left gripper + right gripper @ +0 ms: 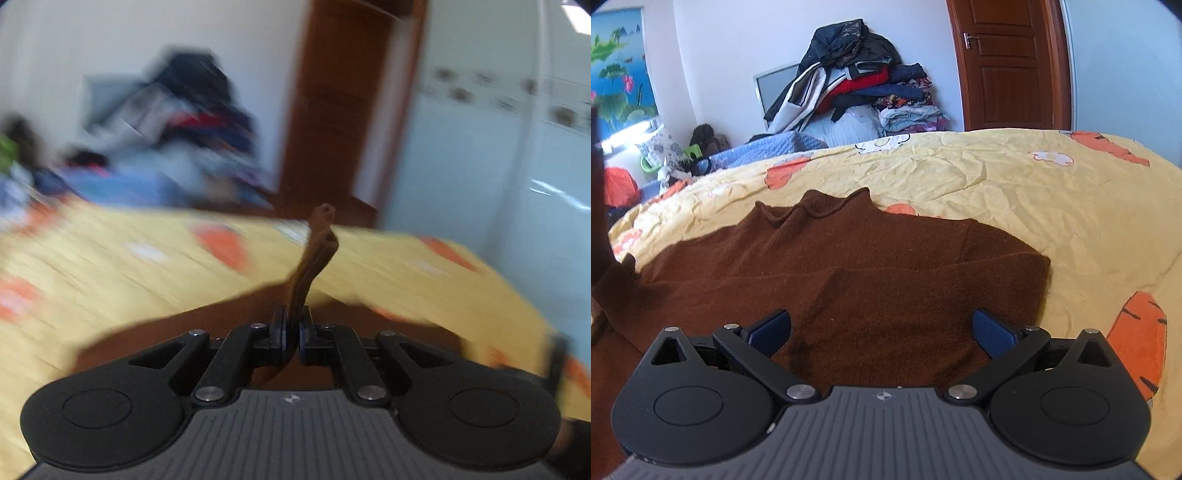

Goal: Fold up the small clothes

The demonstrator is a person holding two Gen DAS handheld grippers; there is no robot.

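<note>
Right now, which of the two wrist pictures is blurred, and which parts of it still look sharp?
Left wrist view: motion blur smears the yellow bedsheet and the clothes pile; only the left gripper and the brown fabric strip it pinches look sharp. Right wrist view: sharp throughout, brown sweater and open right gripper clear, with fisheye bending at the edges.

One brown knit sweater (849, 266) lies on one bed under one yellow carrot-print bedsheet (1015, 192). Two claws are in view: the left claw (291, 325) and the right claw (881, 328), each with two fingers. One heap of mixed clothes (857, 74) stands at the wall; its separate pieces cannot be counted. One wooden door (1008, 62), one lotus picture (617, 70) and one blue quilted blanket (768, 146) show.
</note>
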